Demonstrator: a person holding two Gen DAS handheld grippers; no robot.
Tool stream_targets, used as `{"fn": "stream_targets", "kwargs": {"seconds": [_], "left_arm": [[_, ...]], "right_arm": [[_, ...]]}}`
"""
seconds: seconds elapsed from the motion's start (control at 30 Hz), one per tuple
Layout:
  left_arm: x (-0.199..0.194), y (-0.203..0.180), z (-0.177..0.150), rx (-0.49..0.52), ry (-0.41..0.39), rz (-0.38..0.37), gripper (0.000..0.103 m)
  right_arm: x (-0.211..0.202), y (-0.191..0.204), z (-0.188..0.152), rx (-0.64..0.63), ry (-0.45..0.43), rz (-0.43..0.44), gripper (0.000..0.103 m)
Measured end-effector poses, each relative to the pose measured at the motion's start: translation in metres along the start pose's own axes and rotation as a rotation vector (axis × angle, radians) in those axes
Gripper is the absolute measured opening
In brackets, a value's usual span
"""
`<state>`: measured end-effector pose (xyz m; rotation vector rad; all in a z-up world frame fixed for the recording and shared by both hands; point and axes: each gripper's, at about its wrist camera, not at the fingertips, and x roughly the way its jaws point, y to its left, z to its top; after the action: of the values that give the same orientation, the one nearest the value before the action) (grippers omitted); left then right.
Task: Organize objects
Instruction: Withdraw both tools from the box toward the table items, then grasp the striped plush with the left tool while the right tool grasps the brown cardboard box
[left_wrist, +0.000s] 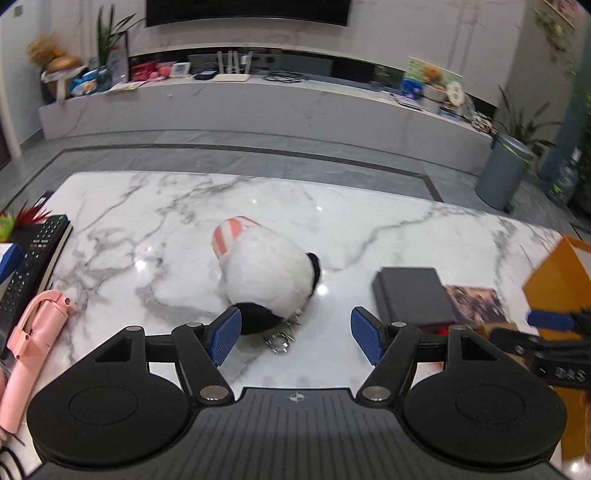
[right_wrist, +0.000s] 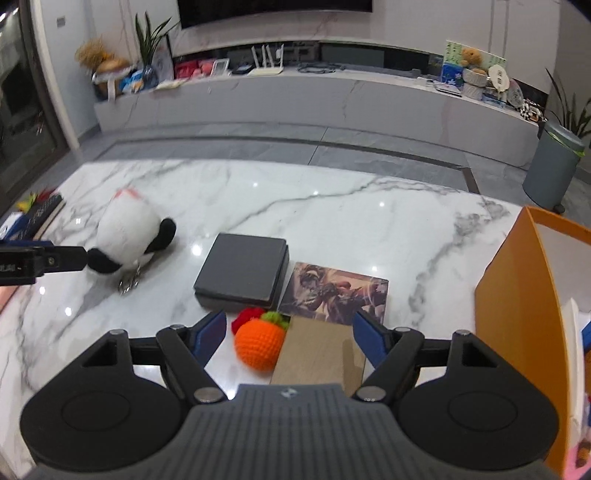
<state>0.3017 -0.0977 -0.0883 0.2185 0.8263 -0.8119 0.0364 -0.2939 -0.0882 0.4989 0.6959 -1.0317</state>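
A white and black plush toy (left_wrist: 267, 275) with a pink-striped cap and a metal clasp (left_wrist: 280, 341) lies on the marble table (left_wrist: 147, 221). My left gripper (left_wrist: 295, 338) hovers open just in front of it, the clasp between the blue pads, which do not press on it. In the right wrist view my right gripper (right_wrist: 288, 338) is open over an orange crocheted ball (right_wrist: 258, 343) and a tan wooden board (right_wrist: 317, 350). Behind them lie a dark grey box (right_wrist: 242, 273) and a picture card (right_wrist: 336, 291). The plush toy (right_wrist: 125, 232) shows at the left.
An orange box (right_wrist: 517, 314) stands at the table's right edge. At the left edge lie a black remote (left_wrist: 33, 266) and a pink handle-shaped object (left_wrist: 33, 350). The right gripper's finger (left_wrist: 550, 321) reaches in from the right. Beyond the table are grey floor and a grey bin (right_wrist: 550, 170).
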Motion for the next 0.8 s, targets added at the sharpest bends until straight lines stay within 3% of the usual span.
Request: {"fn": "stream_targets", "kwargs": {"seconds": [0.3,0.43,0.6,0.8], "left_arm": [[0.021,0.014,0.018,-0.145,-0.048,0.048,0.083],[0.035,0.020,0.025,-0.263,-0.023,0.051,0.084],[0.056,0.025,0.029,-0.371,0.016,0.123,0.084],[0.071,0.028,0.025,-0.456,0.026,0.100,0.094]], "right_arm": [[0.011,-0.023,-0.023,0.096,-0.072,-0.024,0.078],[0.015,-0.037,-0.039,0.161,-0.094,-0.041,0.082],[0.016,-0.050,-0.054,0.236,-0.149,-0.044,0.086],[0.014,-0.046,-0.059,0.203,-0.178,-0.049,0.086]]}}
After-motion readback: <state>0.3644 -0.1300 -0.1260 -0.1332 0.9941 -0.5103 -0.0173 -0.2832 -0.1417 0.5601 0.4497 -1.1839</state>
